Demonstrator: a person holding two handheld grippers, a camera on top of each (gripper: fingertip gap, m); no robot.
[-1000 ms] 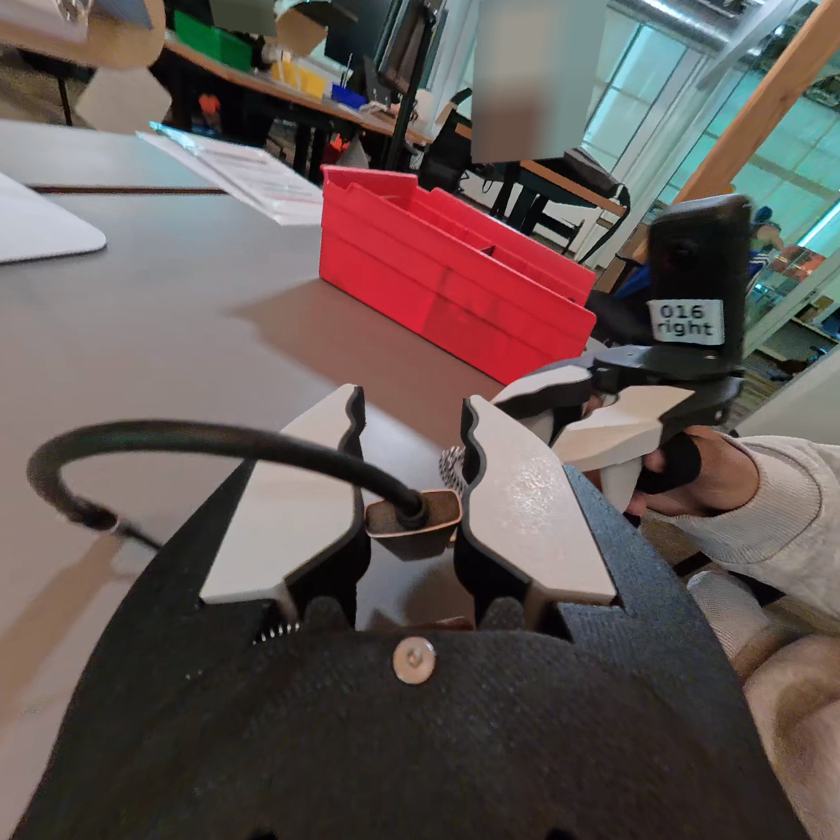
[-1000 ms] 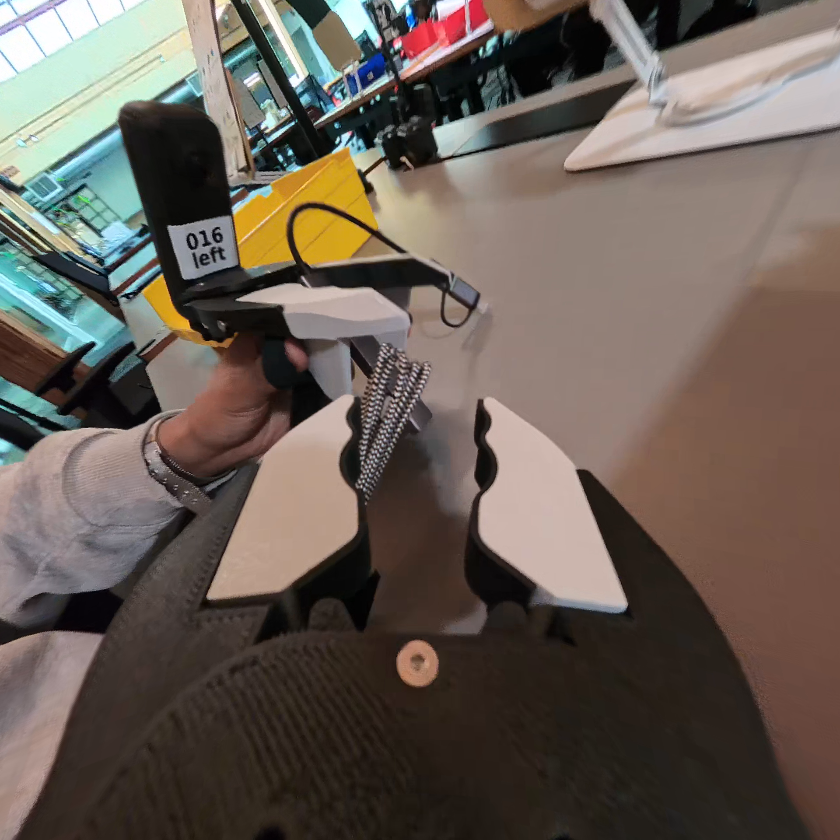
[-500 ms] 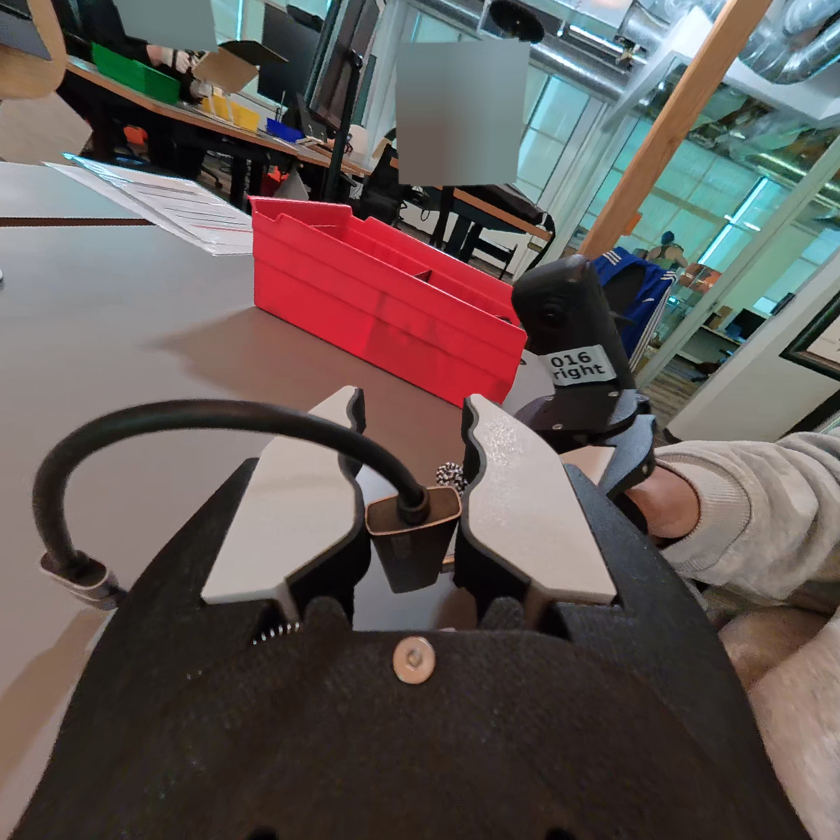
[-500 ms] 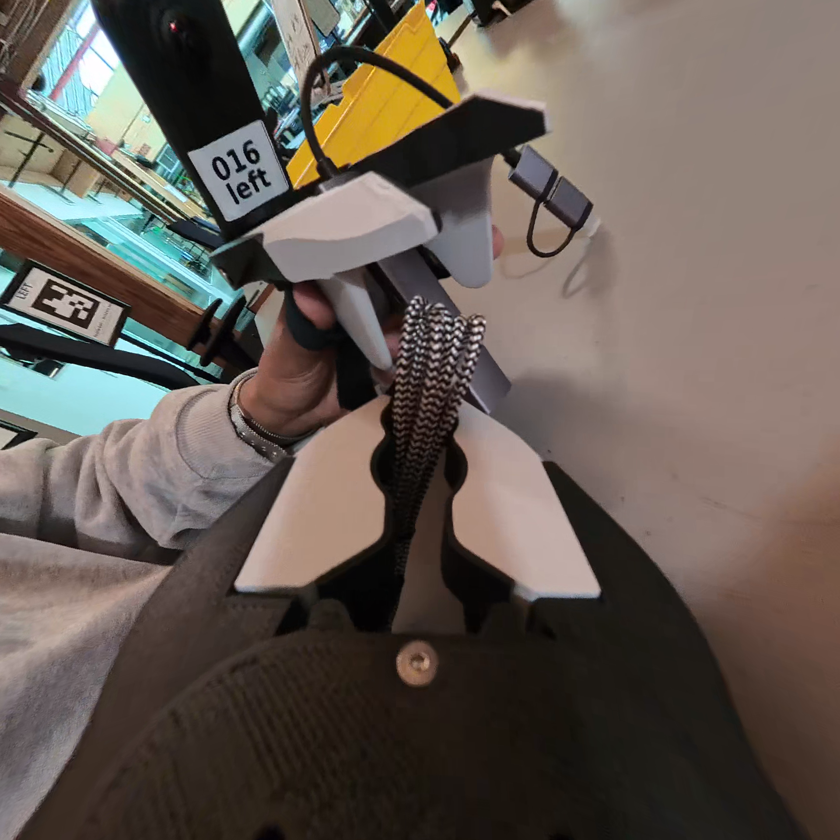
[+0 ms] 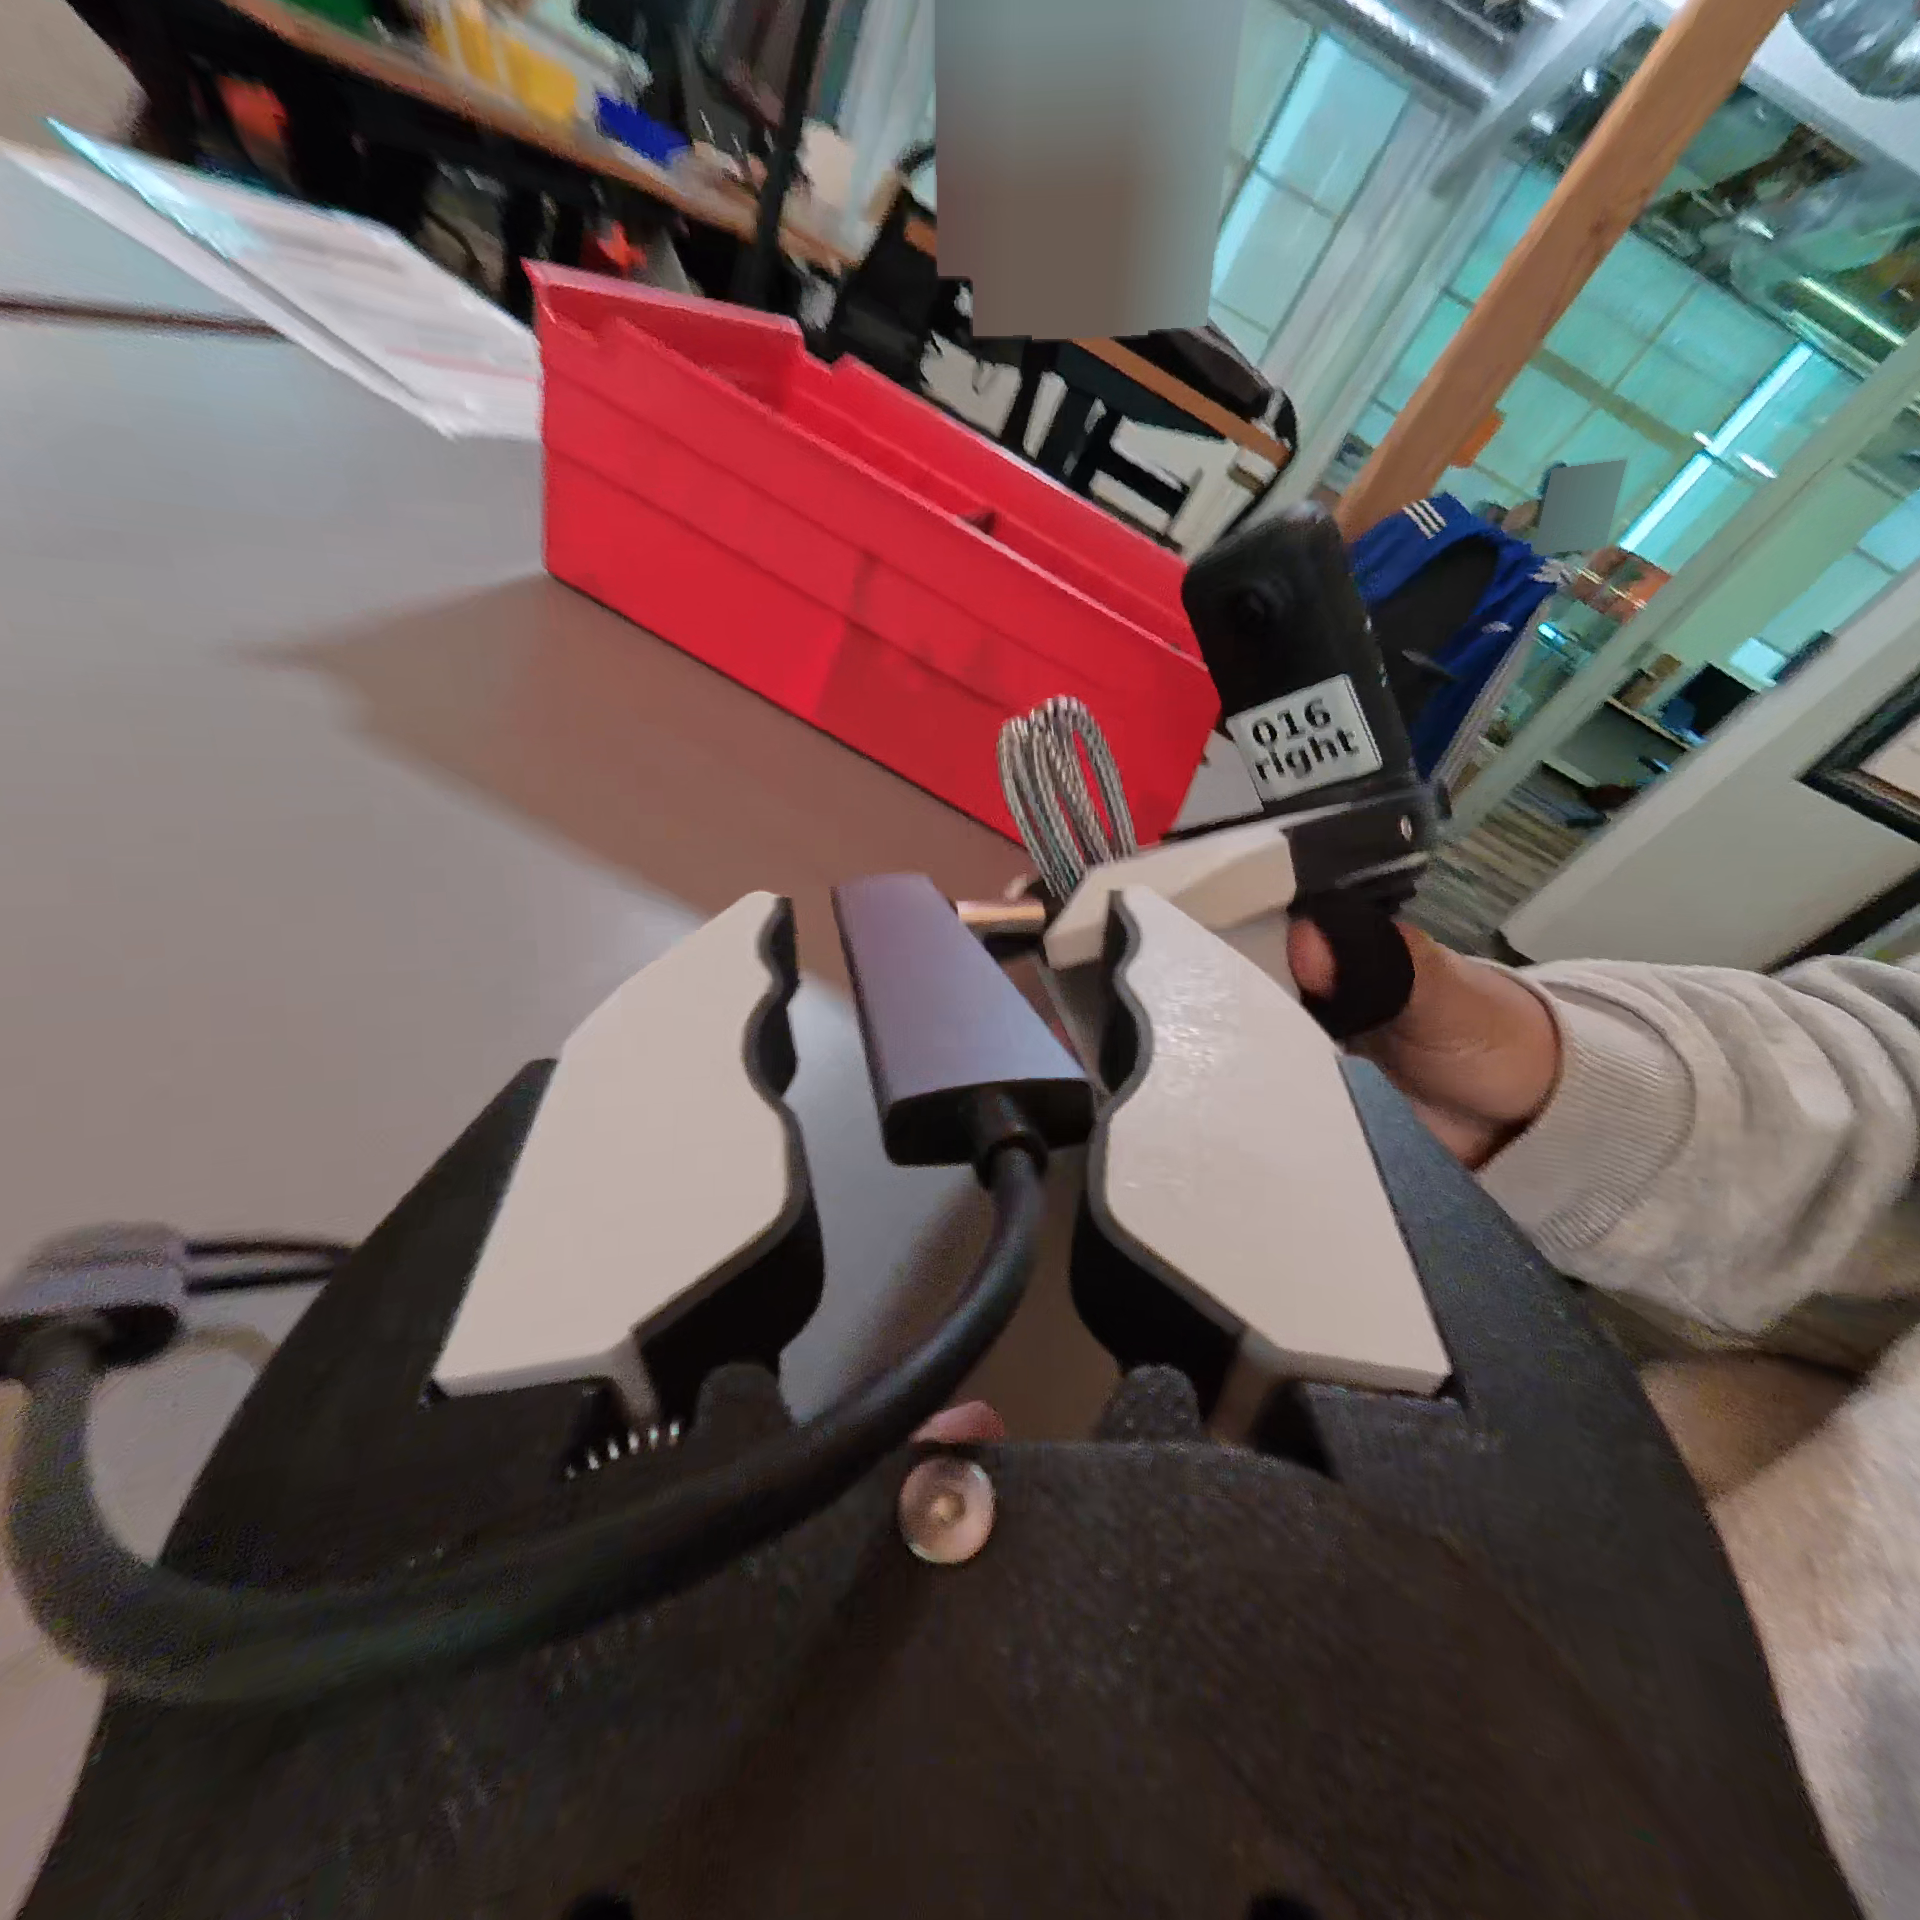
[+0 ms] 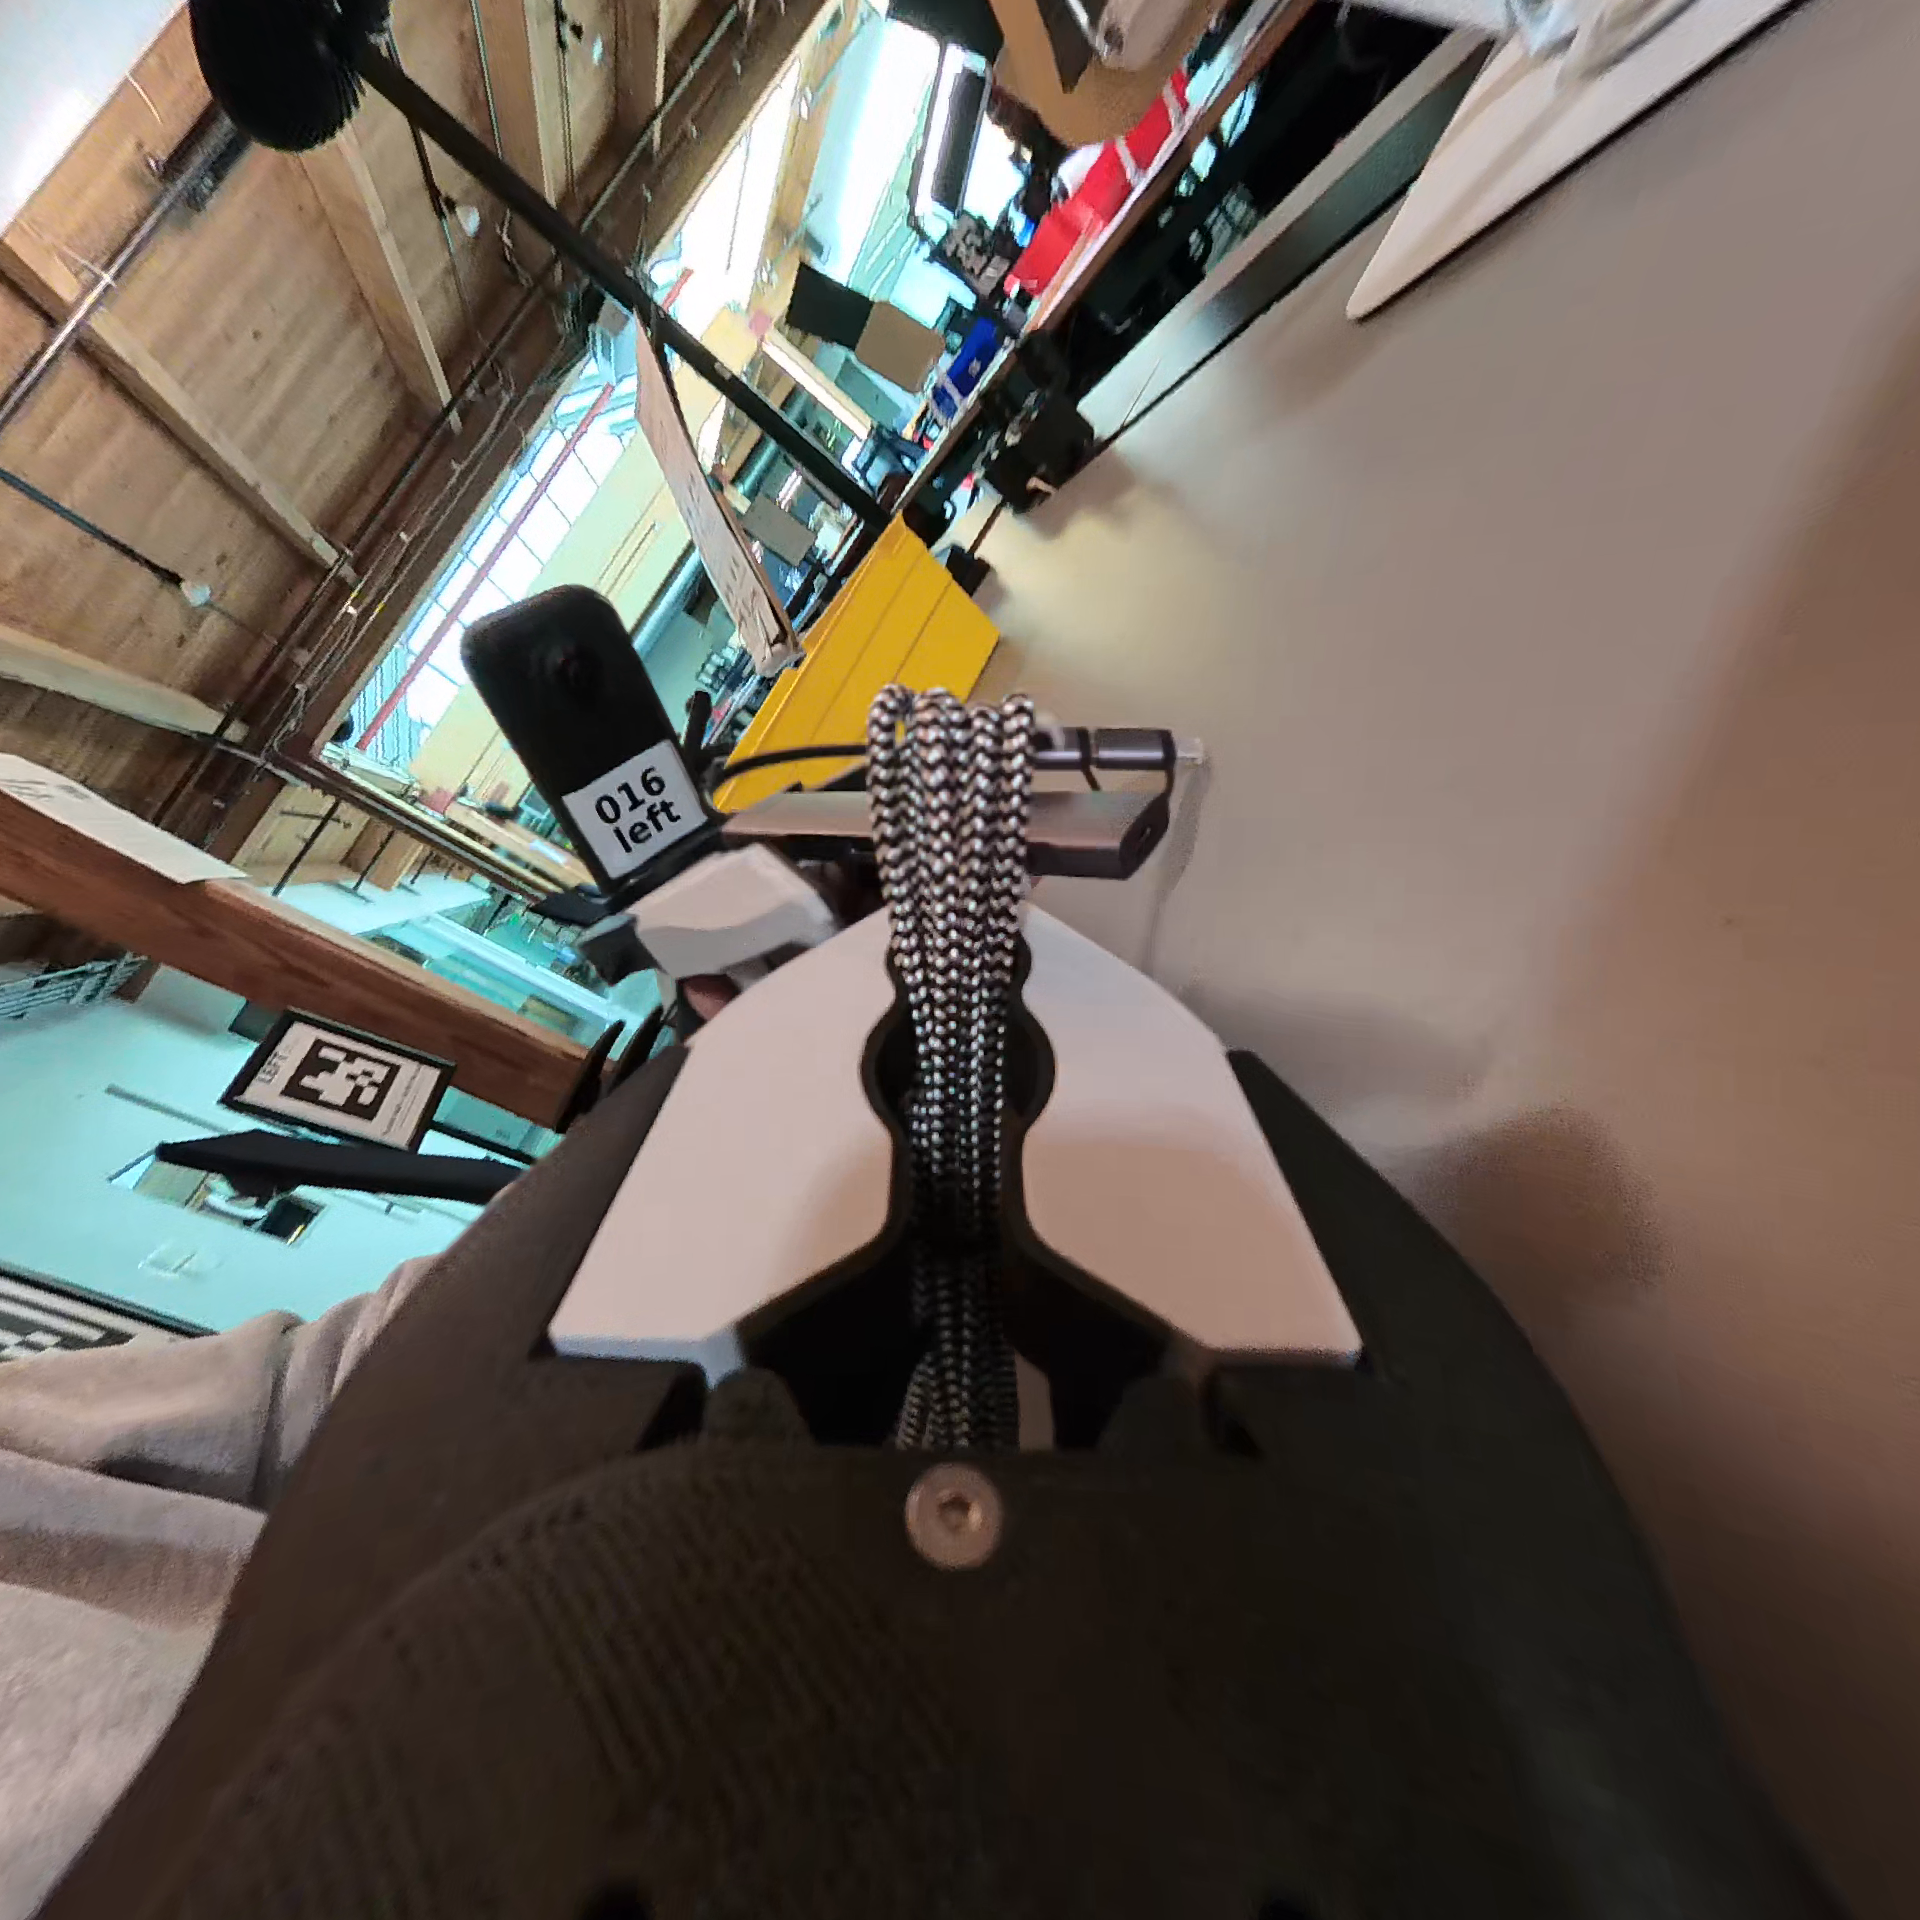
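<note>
The right tool [image 6: 961, 997] is now clenched on a bundle of black-and-white braided cable [image 6: 951, 831], having closed around it a moment ago. The left tool [image 5: 945, 987] has slackened since then: its fingers stand apart around the dark adapter block [image 5: 951, 1023], whose black cord [image 5: 727, 1455] loops away leftward. Behind them a red bin [image 5: 831, 540] sits on the brown surface [image 5: 260, 831].

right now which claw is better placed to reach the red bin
Right, probably: the right claw, shut on the braided cable, sits just before the red bin's near end. The left claw is farther back, a dark adapter between its fingers.
</note>
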